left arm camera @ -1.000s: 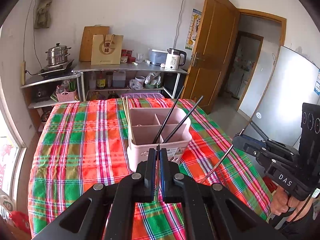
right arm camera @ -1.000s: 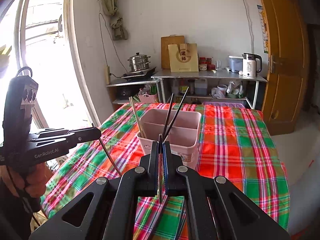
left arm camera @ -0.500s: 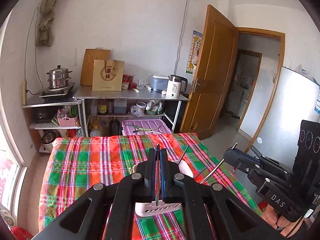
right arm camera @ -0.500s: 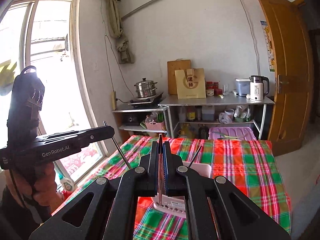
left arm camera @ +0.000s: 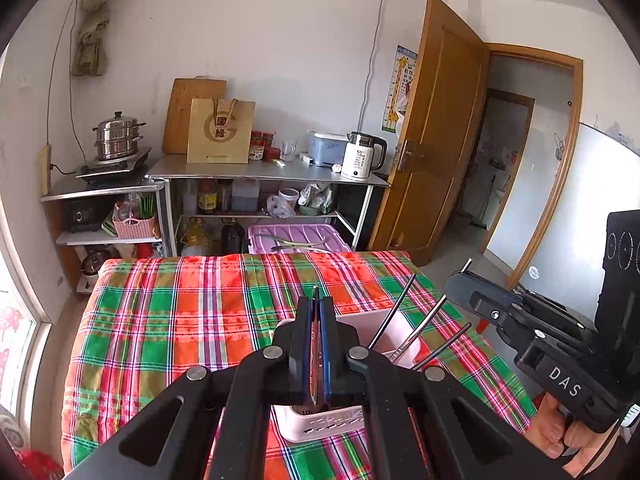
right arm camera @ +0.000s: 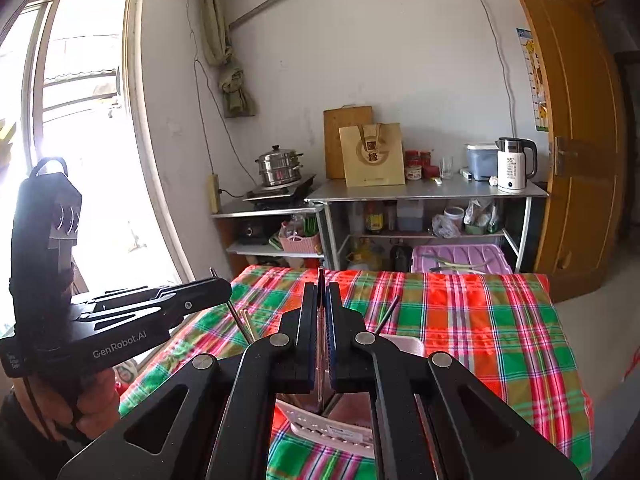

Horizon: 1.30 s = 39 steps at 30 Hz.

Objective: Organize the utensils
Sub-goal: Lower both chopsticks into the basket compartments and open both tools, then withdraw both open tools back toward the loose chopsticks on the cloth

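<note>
A pink utensil holder (left arm camera: 394, 326) stands on the plaid table, mostly hidden behind my left gripper (left arm camera: 316, 308); it also shows in the right wrist view (right arm camera: 404, 346). Dark chopsticks (left arm camera: 394, 312) lean out of it. My left gripper is shut on a thin chopstick (left arm camera: 315, 294) held upright between the pads. My right gripper (right arm camera: 321, 296) is shut on a thin chopstick (right arm camera: 320, 280) too. The left gripper shows from the side in the right wrist view (right arm camera: 192, 300), the right gripper in the left wrist view (left arm camera: 472, 292); both hover above the holder.
The plaid tablecloth (left arm camera: 180, 320) covers the table. Behind it stand metal shelves (left arm camera: 260, 176) with a kettle (left arm camera: 362, 156), a steamer pot (left arm camera: 118, 136) and a paper bag (left arm camera: 220, 132). A purple bin (left arm camera: 296, 238) sits on the floor. A wooden door (left arm camera: 432, 128) is open at right.
Both grippers rose and tilted up from the holder, each still clamped on its chopstick; since half a second ago they dipped slightly, so the holder shows more.
</note>
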{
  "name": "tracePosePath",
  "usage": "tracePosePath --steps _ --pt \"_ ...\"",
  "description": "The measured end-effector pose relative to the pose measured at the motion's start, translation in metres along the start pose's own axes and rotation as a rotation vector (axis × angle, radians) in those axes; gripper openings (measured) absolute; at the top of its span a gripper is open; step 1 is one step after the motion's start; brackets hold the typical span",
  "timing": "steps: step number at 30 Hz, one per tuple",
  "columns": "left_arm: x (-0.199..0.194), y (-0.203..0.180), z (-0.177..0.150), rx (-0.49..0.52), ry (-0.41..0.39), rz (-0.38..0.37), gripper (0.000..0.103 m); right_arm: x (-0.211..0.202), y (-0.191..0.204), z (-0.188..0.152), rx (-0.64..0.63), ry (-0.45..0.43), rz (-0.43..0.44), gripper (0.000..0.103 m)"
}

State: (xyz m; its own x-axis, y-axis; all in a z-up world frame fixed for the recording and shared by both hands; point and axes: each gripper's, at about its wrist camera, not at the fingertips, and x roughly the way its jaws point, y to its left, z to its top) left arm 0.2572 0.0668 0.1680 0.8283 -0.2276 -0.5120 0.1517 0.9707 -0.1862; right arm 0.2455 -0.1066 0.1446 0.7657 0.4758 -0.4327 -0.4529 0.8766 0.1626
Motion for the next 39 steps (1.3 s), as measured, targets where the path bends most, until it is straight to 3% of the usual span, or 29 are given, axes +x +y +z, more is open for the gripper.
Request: tracePosePath --steps 17,24,27,31,33,35,39 --pt "0.028 0.013 -0.037 -0.009 0.082 0.020 0.004 0.017 -0.004 -0.025 -0.017 0.104 -0.016 0.004" --pt "0.023 0.014 -0.043 -0.014 0.077 0.019 0.005 0.004 -0.006 -0.026 -0.013 0.089 -0.022 0.013" --pt "0.012 0.011 -0.046 -0.010 0.054 0.030 0.011 -0.006 -0.006 -0.027 -0.019 0.071 -0.029 0.016" --pt "-0.013 0.005 -0.056 0.000 -0.011 0.028 0.015 -0.028 -0.005 -0.034 -0.030 0.035 -0.043 0.027" --pt "-0.027 0.001 -0.064 0.007 -0.064 -0.013 0.022 -0.041 -0.005 -0.039 -0.031 0.022 -0.043 0.027" --pt "-0.041 -0.004 -0.074 0.037 -0.111 -0.046 0.036 -0.054 -0.006 -0.046 -0.033 0.008 -0.048 0.027" --pt "-0.058 -0.010 -0.098 0.032 -0.118 -0.043 0.042 -0.080 -0.011 -0.064 -0.016 -0.013 -0.053 0.027"
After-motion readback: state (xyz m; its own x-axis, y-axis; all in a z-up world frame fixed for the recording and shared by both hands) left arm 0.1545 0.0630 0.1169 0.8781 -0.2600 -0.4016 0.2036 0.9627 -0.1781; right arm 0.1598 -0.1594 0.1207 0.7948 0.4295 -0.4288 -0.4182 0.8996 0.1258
